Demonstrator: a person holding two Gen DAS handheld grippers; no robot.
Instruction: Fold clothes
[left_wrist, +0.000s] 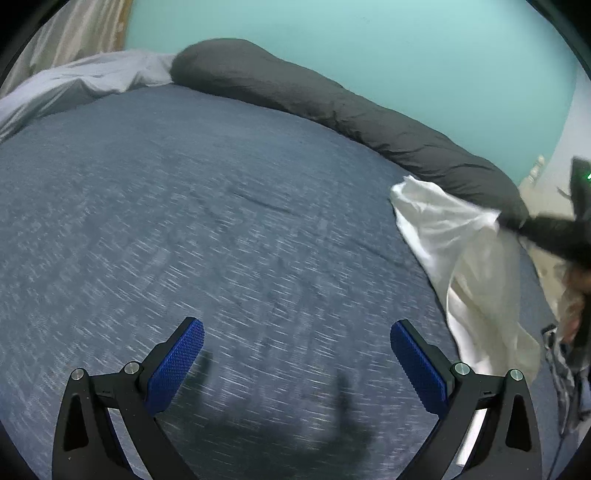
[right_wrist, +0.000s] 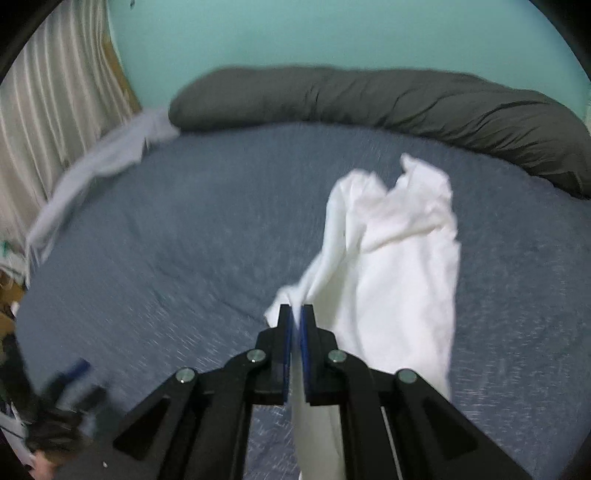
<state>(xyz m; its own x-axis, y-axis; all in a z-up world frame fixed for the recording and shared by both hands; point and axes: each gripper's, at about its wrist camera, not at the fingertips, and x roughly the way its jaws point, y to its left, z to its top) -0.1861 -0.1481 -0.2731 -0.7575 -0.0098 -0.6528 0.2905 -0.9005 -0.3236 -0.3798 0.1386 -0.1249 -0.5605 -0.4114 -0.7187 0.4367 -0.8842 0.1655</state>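
Blue-grey bedspread (left_wrist: 221, 221) covers the whole bed, kinda heathered weave. A long dark grey body pillow (left_wrist: 332, 107) runs along the far edge, right against the teal wall (left_wrist: 369, 37). Pale grey sheet (left_wrist: 74, 85) is bunched up at the far left corner, next to cream curtains (right_wrist: 55, 110).

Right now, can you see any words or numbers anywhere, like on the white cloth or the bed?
None: no words or numbers can be read.
White cloth: plain, no print showing.
Blue bed cover and grey pillow: plain.
Clutter at the left edge of the right wrist view: too blurred to read.
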